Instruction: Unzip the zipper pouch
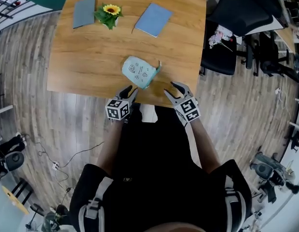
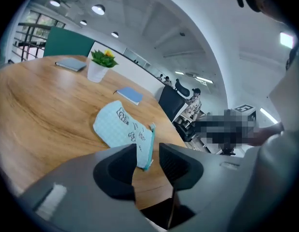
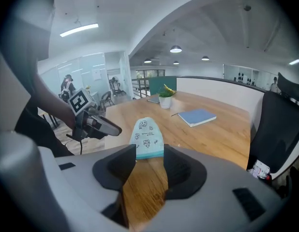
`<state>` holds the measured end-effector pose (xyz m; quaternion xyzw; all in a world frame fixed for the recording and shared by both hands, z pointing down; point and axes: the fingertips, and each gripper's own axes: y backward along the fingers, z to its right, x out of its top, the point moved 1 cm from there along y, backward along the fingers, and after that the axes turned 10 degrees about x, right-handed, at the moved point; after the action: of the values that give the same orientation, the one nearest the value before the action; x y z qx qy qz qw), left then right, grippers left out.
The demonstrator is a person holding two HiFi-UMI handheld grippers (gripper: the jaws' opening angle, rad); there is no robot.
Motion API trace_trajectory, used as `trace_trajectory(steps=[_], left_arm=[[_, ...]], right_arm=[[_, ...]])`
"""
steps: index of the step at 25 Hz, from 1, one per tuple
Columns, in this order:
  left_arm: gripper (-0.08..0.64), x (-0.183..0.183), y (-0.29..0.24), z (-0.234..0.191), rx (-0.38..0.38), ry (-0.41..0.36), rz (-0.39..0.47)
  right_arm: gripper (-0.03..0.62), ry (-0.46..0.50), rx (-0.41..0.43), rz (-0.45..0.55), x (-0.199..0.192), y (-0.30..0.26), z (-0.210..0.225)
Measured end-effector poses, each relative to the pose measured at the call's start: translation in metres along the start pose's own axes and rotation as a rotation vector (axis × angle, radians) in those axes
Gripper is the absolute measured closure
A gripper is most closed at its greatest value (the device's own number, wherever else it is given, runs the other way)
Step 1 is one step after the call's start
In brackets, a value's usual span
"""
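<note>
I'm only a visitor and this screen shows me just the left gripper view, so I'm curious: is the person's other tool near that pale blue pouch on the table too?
Observer: Yes. The right tongs point straight at the pouch, its teal edge towards them. They are open and not touching it.
Operator: Where does the pouch sit on the table overall?
Observer: The head view shows it close to the near edge of the table, with the left tongs and the right tongs at that edge, one on either side of it.
Operator: Who holds them?
Observer: A person in a black top, one tool in each hand.
</note>
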<state>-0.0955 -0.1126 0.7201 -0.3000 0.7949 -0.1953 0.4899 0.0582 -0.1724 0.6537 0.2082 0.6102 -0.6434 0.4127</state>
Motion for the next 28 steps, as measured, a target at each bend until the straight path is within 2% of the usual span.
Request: trace_trajectory(steps=[3, 7, 12, 18, 20, 24, 28], left_arm=[[0.423, -0.024, -0.014, -0.001, 0.006, 0.12, -0.052], [0.417, -0.041, -0.03, -0.01, 0.064, 0.215, -0.08], [0.411, -0.046, -0.038, -0.016, 0.101, 0.34, -0.064], [0.41, -0.05, -0.049, -0.024, 0.137, 0.538, -0.042], [0.403, -0.052, -0.052, -0.024, 0.151, 0.567, -0.042], [0.402, -0.055, -0.055, -0.026, 0.183, 0.578, -0.044], [0.408, -0.048, -0.06, -0.023, 0.165, 0.611, -0.03]], right_arm=[[0.411, 0.007, 0.038, -0.026, -0.006, -0.003, 0.0], [0.413, 0.056, 0.062, -0.065, -0.011, -0.005, 0.003], [0.414, 0.076, 0.086, -0.093, -0.019, 0.001, 0.001], [0.43, 0.084, 0.076, -0.091, -0.023, 0.005, 0.006], [0.43, 0.087, 0.078, -0.089, -0.022, 0.006, 0.007], [0.439, 0.095, 0.072, -0.069, -0.016, 0.01, 0.01], [0.445, 0.099, 0.07, -0.066, -0.016, 0.011, 0.012]])
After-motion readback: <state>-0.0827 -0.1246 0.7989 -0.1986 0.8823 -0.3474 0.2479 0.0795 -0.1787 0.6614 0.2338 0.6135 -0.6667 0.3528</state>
